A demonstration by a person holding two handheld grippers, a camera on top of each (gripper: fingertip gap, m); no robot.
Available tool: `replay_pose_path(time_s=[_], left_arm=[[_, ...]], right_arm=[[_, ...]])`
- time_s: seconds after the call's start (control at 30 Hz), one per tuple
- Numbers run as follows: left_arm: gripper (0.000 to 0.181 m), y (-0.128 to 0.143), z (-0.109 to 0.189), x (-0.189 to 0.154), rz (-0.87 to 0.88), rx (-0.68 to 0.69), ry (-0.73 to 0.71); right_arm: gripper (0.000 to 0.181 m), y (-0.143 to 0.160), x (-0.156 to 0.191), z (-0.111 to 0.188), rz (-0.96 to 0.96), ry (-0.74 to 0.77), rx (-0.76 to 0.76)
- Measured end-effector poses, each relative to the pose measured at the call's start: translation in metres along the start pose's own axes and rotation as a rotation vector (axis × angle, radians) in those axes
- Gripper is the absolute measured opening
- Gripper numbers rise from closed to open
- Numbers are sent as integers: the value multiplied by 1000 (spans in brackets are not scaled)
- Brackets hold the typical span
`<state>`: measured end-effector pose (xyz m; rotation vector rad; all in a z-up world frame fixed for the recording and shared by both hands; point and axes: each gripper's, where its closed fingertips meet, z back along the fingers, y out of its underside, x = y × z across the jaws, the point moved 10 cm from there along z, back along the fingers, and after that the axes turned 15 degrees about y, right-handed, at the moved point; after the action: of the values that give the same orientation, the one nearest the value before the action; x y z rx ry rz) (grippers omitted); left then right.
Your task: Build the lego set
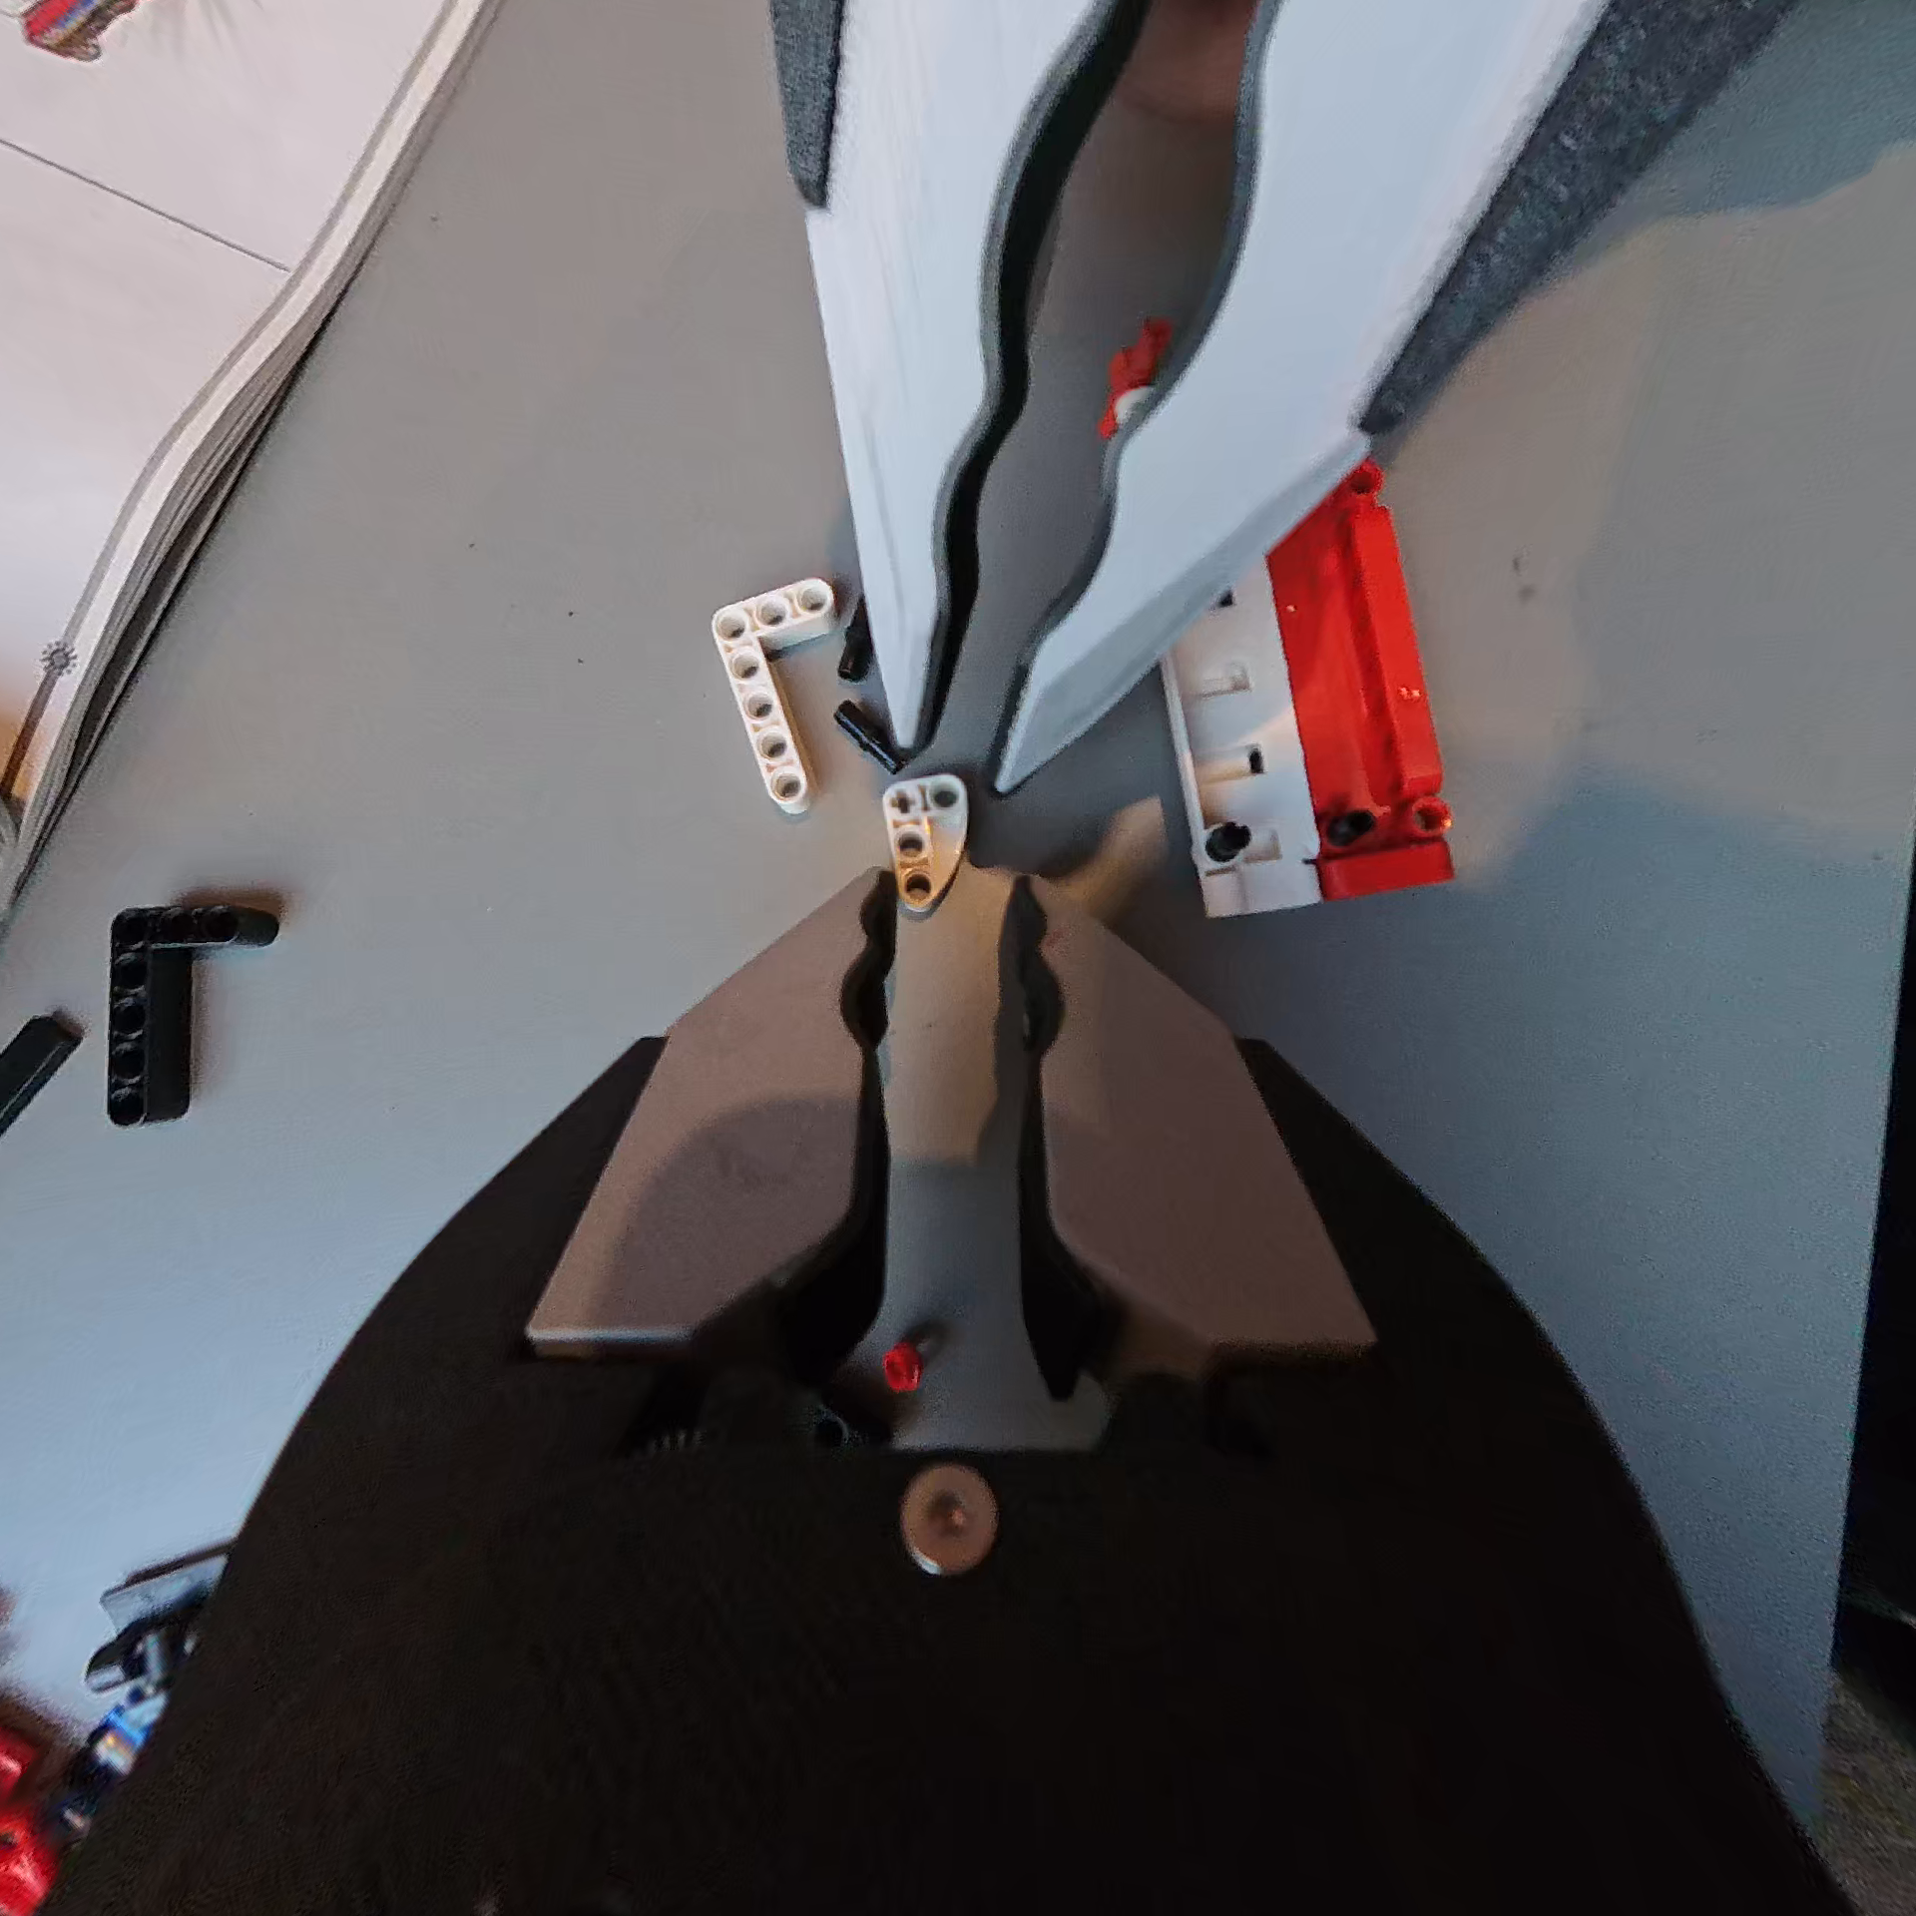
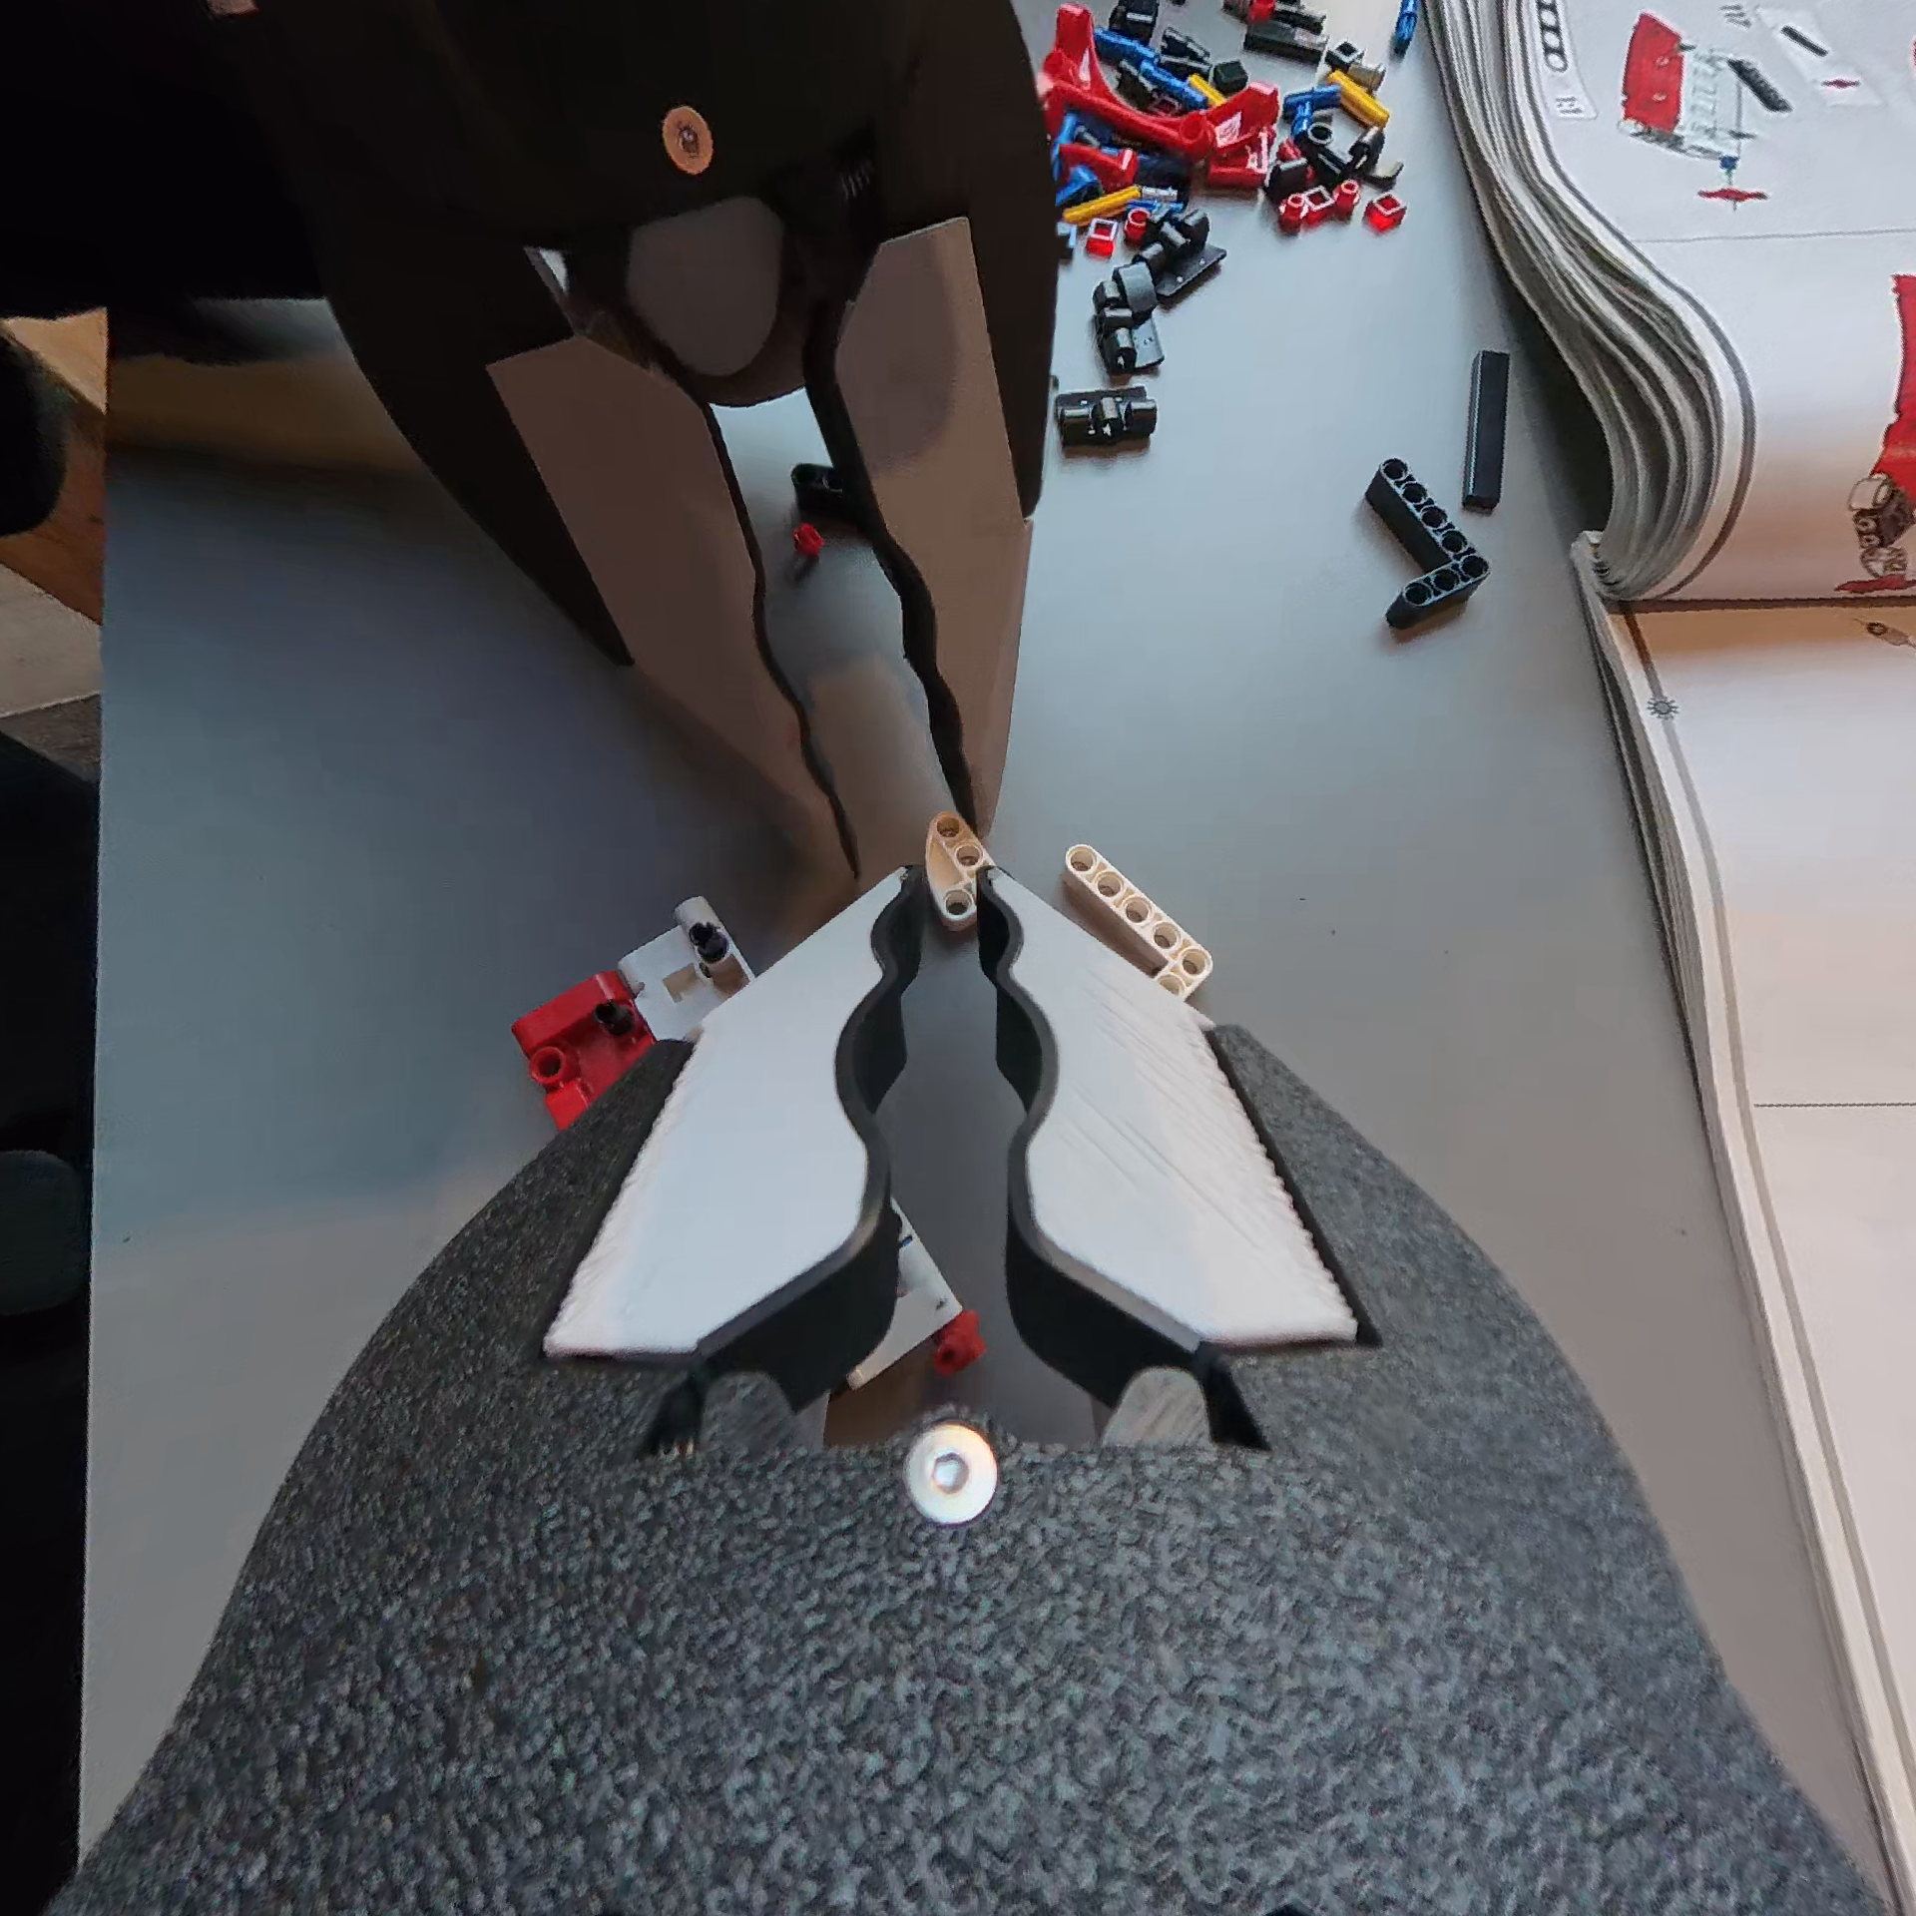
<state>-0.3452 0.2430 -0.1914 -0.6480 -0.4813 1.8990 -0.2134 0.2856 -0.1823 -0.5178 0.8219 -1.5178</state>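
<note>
Two grippers meet nose to nose over a small white triangular piece [image 1: 926,842] on the grey table [image 1: 467,435]: left gripper [image 1: 946,900] and right gripper [image 2: 949,881], both parted, tips flanking it.

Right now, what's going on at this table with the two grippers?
A person is building a Lego set with two handheld grippers. The left gripper and right gripper meet tip to tip around a small white triangular piece on the grey table, both open. A white L-shaped beam and a red-and-white assembly lie close by.
</note>
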Motion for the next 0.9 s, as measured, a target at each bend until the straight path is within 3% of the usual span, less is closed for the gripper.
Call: replay_pose_path(time_s=[0.07, 0.33, 0.47, 0.63, 0.73, 0.8, 0.9], left_arm=[[7, -2, -1, 0, 35, -2, -37], [6, 1, 6, 0, 131, -32, -3], [6, 0, 19, 8, 263, -92, 74], [5, 0, 29, 20, 419, -129, 238], [5, -1, 32, 25, 454, -145, 279], [5, -1, 35, 25, 447, -164, 278], [6, -2, 40, 22, 393, -192, 221]], right_arm=[[10, 1, 1, -2, 3, -11, 6], [14, 0, 5, 0, 105, 10, -25], [17, -5, 15, 1, 274, 78, -99], [19, -7, 26, -3, 560, 274, -154], [10, -6, 33, -6, 665, 335, -168], [9, -7, 33, -6, 670, 357, -187], [9, -9, 26, -3, 528, 319, -192]])
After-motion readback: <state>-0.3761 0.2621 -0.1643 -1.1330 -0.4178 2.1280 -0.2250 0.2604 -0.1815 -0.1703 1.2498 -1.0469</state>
